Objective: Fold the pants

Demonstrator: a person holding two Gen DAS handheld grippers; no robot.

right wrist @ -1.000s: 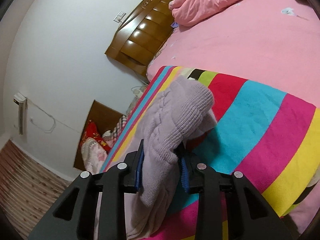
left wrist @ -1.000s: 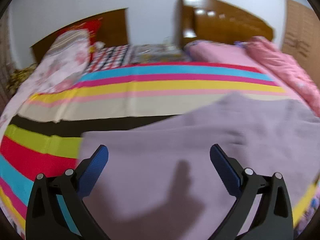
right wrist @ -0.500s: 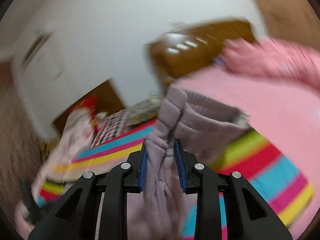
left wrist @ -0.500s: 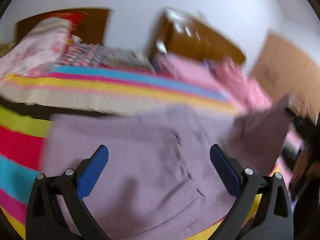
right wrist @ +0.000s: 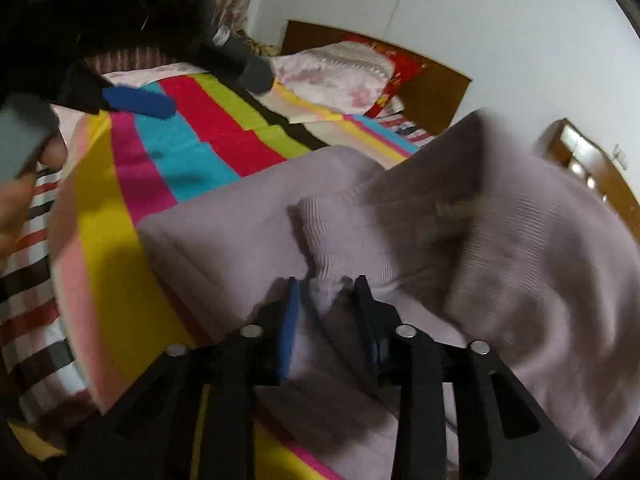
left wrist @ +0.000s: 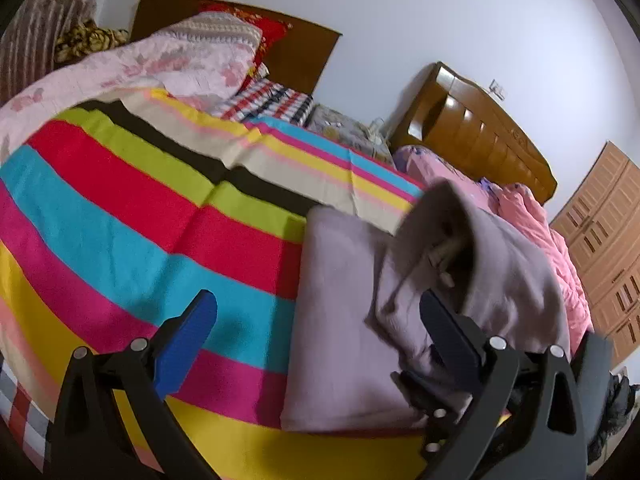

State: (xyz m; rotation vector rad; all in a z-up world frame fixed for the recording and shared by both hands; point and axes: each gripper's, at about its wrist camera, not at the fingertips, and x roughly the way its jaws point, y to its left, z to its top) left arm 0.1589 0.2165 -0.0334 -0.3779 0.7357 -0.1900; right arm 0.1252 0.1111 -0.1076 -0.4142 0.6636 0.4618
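The lilac knitted pants lie on a striped blanket on the bed, partly doubled over. My left gripper is open and empty, hovering over the blanket at the pants' left edge. My right gripper is shut on a ribbed end of the pants and holds it over the lower layer. In the left wrist view that lifted fold arches over the flat part. The left gripper also shows in the right wrist view, at the upper left.
A pink floral quilt and pillows lie at the head of the bed. A second bed with a pink duvet and a wooden headboard stands to the right. A wooden wardrobe is far right.
My right gripper has swung the held pants end leftward over the flat part, doubling the pants. My left gripper has shifted left off the pants onto the blanket.
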